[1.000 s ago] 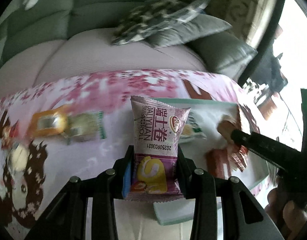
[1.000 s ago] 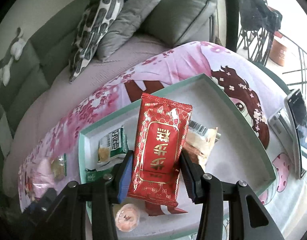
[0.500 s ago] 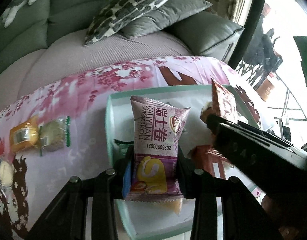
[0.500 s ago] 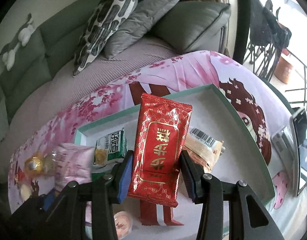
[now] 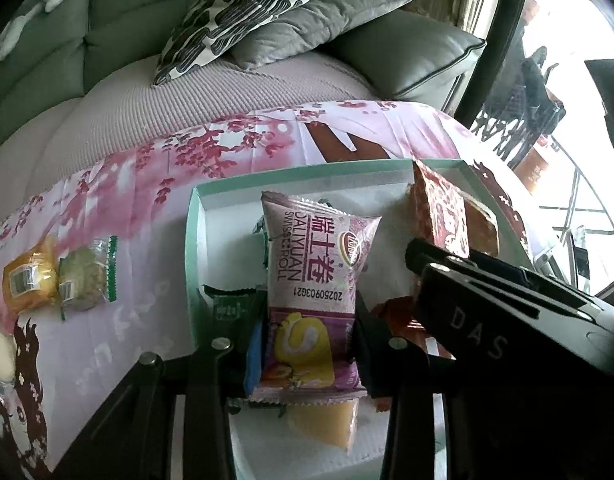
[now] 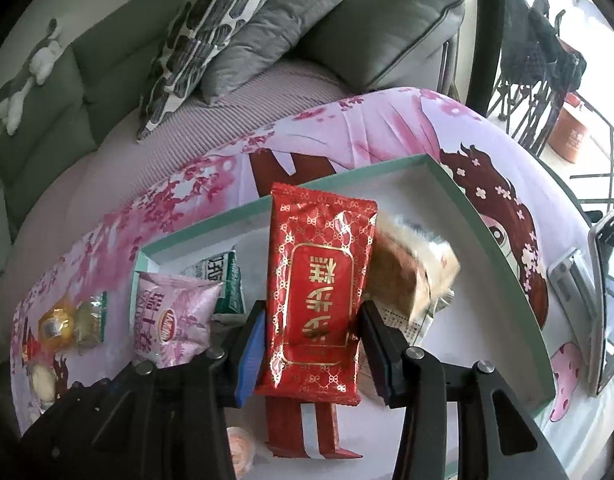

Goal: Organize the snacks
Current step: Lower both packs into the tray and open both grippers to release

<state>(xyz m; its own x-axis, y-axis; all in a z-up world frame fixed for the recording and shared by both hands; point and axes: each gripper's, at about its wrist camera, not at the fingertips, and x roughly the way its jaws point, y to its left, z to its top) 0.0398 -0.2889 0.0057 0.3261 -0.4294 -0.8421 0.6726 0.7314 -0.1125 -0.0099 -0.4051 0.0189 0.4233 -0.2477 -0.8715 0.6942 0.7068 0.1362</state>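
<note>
Both snacks hang over the shallow mint-green, white-floored tray (image 6: 487, 216), so the placing step is in hand; next each needs lowering onto bare floor and letting go. The left gripper (image 5: 307, 344) clenches a crinkly pink-purple Swiss roll packet (image 5: 313, 280) near the tray's left edge. The right gripper (image 6: 311, 344) grasps a glossy red, gold-patterned foil packet (image 6: 319, 288) mid-tray.

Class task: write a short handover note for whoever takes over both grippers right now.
Left gripper: shut on the pink roll pack, over the tray.
Right gripper: shut on the red pack, also over the tray.
Done: several snacks lie in the tray.
Left: release both packs into it, then fetch the orange snack, green snack and the others on the cloth.
</note>
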